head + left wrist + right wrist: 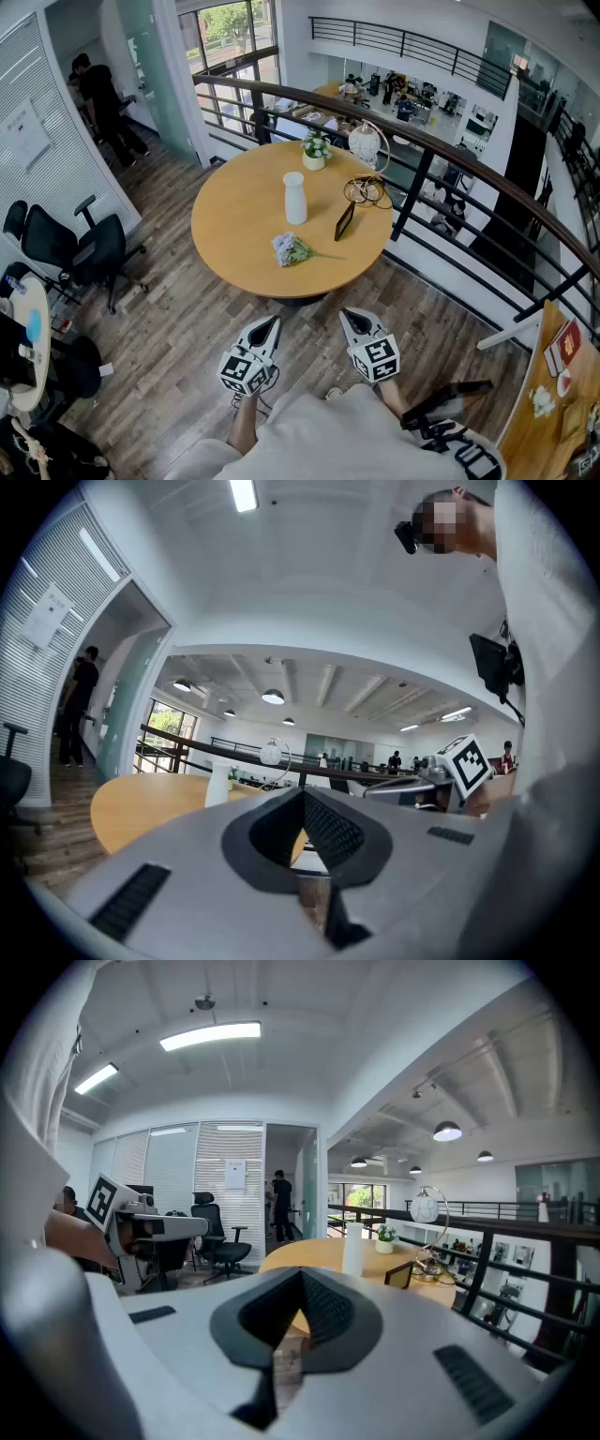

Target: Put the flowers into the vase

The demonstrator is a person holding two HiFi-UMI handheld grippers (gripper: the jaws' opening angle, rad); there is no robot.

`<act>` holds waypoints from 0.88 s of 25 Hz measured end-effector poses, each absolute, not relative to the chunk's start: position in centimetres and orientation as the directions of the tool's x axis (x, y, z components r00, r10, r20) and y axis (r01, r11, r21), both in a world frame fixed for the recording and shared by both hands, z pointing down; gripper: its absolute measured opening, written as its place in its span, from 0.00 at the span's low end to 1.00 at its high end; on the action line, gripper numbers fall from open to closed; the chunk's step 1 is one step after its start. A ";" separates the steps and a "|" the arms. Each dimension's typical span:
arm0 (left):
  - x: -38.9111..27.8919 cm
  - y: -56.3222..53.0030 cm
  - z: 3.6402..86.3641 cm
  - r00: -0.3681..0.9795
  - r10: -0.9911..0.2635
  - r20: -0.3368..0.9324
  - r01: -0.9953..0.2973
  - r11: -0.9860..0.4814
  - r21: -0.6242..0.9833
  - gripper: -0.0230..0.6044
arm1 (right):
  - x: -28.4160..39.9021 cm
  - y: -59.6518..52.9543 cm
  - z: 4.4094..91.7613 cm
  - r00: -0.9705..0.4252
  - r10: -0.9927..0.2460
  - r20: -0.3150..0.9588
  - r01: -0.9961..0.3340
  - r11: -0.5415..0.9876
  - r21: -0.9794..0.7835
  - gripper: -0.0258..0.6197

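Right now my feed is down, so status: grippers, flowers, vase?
Left gripper and right gripper shut, empty, short of the table. Flowers lying near its front edge; vase upright behind them. Path clear.

round wooden table (234,234) with vase (294,198), flowers (291,249), frame (344,221), potted plant (315,150)

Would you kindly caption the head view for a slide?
Left claw and right claw, both shut and empty, held short of the round table where the flowers lie near the white vase.

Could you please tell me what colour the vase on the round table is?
The vase is plain white; the head view shows it best.
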State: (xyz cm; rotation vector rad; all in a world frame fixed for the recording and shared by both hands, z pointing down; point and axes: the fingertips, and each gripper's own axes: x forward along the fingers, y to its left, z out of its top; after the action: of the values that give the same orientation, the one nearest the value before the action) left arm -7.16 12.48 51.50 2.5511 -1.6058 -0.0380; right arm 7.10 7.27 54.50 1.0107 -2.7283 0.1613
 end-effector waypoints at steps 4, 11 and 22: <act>-7.1 12.3 51.6 0.438 -0.898 0.046 -0.895 -0.431 0.119 0.05 | 7.0 7.0 54.6 -0.738 -0.630 0.243 -0.654 0.756 -0.023 0.05; -6.8 12.2 52.3 0.441 -0.895 0.062 -0.893 -0.432 0.125 0.05 | 7.1 6.7 54.3 -0.748 -0.625 0.222 -0.654 0.752 -0.086 0.05; -6.1 12.3 52.5 0.417 -0.906 0.074 -0.905 -0.406 0.128 0.05 | 7.9 6.8 54.1 -0.782 -0.593 0.191 -0.620 0.770 -0.151 0.05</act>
State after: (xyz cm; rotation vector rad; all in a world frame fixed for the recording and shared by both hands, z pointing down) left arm -6.09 12.31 52.46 2.5171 -1.6210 -0.0107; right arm 7.92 6.78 54.14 0.9742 -2.8295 0.3112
